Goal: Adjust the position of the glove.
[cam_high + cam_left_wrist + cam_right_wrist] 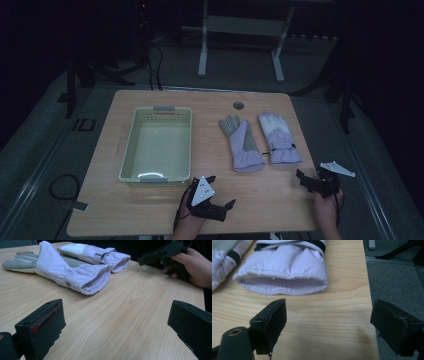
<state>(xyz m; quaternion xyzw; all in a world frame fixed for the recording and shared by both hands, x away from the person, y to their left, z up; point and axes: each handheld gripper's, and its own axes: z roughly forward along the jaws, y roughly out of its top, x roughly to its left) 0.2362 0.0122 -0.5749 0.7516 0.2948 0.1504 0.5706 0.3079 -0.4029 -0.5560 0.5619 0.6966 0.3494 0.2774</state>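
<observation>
High view: both gloves [260,139] lie lengthwise, fingers toward the far edge.

Two padded fabric gloves are showing pale lilac — the left glove [242,142] carrying a grey palm, the right glove [279,138] a white panel and black strap. The slotted plastic basket [156,145] is glowing pale green-yellow on the light wood-grain table [270,200].

- Nothing here can be read: no word, number, brand or sign.
- The two gloves [260,140] carry no legible label or logo.
- The basket [131,150] has plain walls, no print.
- The table [260,200] is bare wood grain, no markings.
</observation>
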